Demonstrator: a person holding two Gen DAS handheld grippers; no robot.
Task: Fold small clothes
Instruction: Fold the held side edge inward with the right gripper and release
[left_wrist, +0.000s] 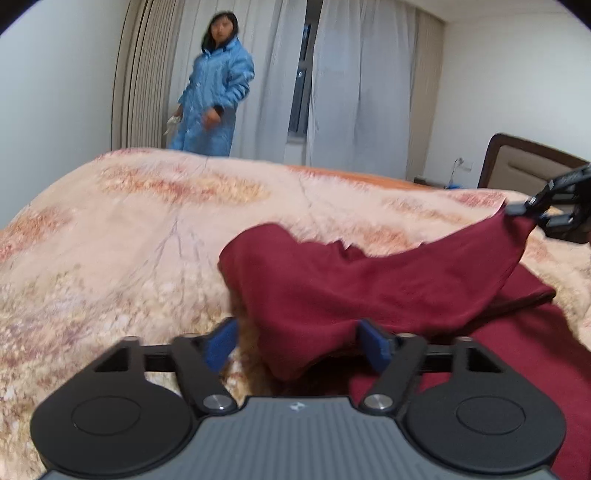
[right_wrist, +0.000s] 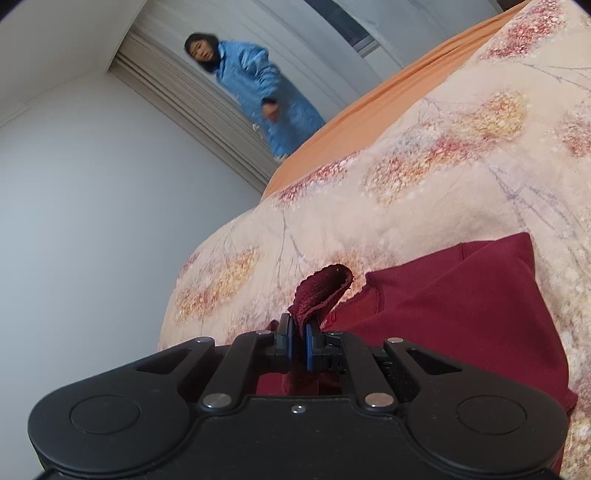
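Observation:
A dark red garment (left_wrist: 369, 277) lies partly lifted on the bed. In the left wrist view my left gripper (left_wrist: 297, 343) is open, and a hanging fold of the garment lies between its blue pads (left_wrist: 221, 343). The left pad stands apart from the cloth; the right pad is at the cloth's edge. At the right edge of that view my right gripper (left_wrist: 535, 214) holds a corner of the garment up, stretching the cloth. In the right wrist view the right gripper (right_wrist: 299, 339) is shut on a bunched edge of the garment (right_wrist: 461, 295), which sticks out past the pads.
A peach floral bed cover (left_wrist: 147, 240) spreads under everything, with an orange sheet (right_wrist: 369, 103) at its far edge. A person in a blue padded robe (left_wrist: 214, 99) stands beyond the bed by the curtains (left_wrist: 351, 92). A brown headboard (left_wrist: 524, 166) is at the right.

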